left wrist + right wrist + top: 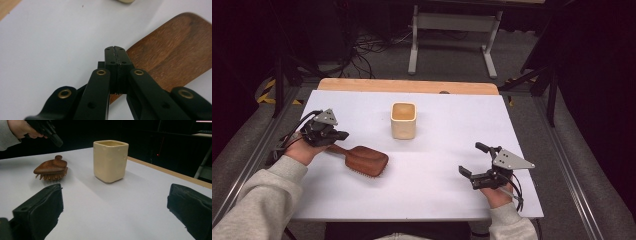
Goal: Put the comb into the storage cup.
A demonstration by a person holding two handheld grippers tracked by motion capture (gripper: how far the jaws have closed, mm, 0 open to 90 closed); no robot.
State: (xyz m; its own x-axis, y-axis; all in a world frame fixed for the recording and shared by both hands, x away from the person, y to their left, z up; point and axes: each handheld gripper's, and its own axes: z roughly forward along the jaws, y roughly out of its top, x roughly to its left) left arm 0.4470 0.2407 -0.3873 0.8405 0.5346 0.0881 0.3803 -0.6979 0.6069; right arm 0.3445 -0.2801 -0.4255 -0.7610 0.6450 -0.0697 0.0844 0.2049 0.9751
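A brown wooden hairbrush point(364, 161) lies bristles down on the white table, handle pointing left; it also appears as the brush point(175, 47) and the brush point(51, 168). My left gripper point(341, 135) hovers just above the handle, its pads pressed together on nothing; seen closer, the left gripper point(116, 53) has its jaws shut, and the left gripper point(57, 142) hangs clear of the handle's knob. A cream square cup point(403, 120) stands upright mid-table, the same cup point(110, 160) standing ahead of my right gripper. My right gripper point(472, 159) rests at the front right, wide open; the right gripper point(115, 195) holds nothing.
The white table top point(447, 145) ends in a wooden strip point(407, 86) at the far side. Metal rails run along both sides of the table. Cables and a white stand frame point(454, 30) sit on the floor beyond.
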